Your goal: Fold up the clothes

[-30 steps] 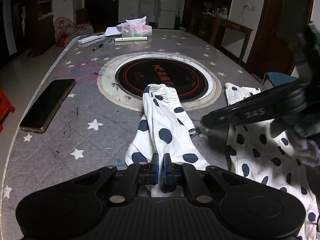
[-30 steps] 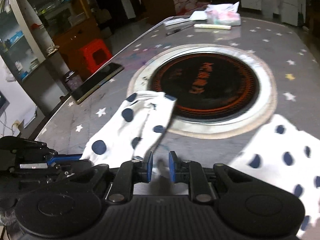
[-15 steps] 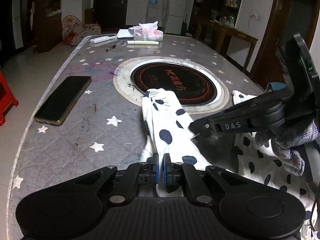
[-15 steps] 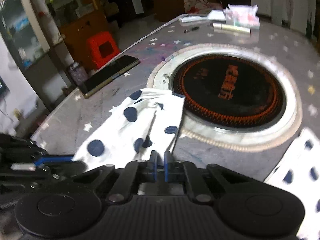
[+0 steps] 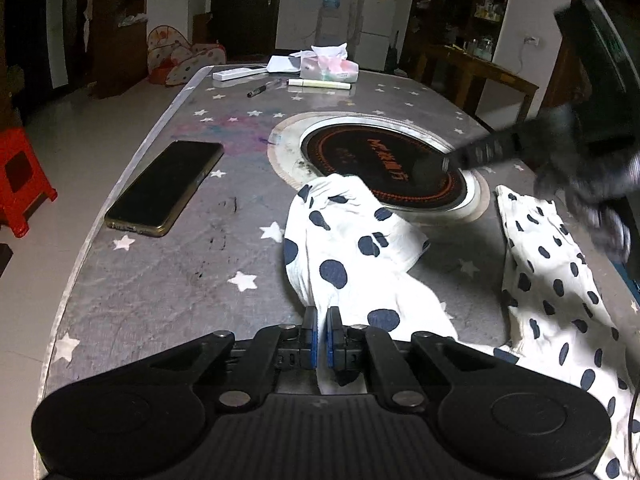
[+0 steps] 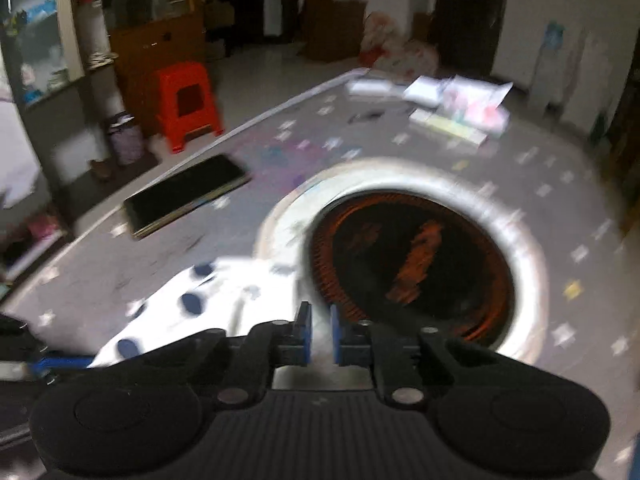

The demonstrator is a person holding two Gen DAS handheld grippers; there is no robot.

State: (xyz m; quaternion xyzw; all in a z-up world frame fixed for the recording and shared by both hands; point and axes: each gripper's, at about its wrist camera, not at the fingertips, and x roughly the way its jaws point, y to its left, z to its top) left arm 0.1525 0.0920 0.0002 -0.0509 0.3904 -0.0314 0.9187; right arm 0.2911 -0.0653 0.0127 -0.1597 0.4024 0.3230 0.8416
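Note:
A white garment with navy dots (image 5: 340,240) lies crumpled on the grey star-patterned table (image 5: 160,280), and another part of it (image 5: 552,280) spreads out at the right. My left gripper (image 5: 322,320) is shut on the garment's near edge. In the left wrist view my right gripper (image 5: 440,164) hangs blurred over the round cooker. In its own blurred view the right gripper (image 6: 320,332) has its jaws opening, a narrow gap between the pads and nothing between them. The dotted garment (image 6: 200,304) lies left of it.
A round black induction cooker (image 5: 380,160) (image 6: 420,264) is set into the table's middle. A dark phone (image 5: 166,188) (image 6: 186,192) lies near the left edge. A tissue pack (image 5: 328,66), pens and a remote sit at the far end. A red stool (image 6: 188,104) stands on the floor.
The right gripper closed, then parted its jaws again and lifted away from the cloth towards the cooker. The left gripper slid sideways, still gripping, and the near cloth fold spread wider.

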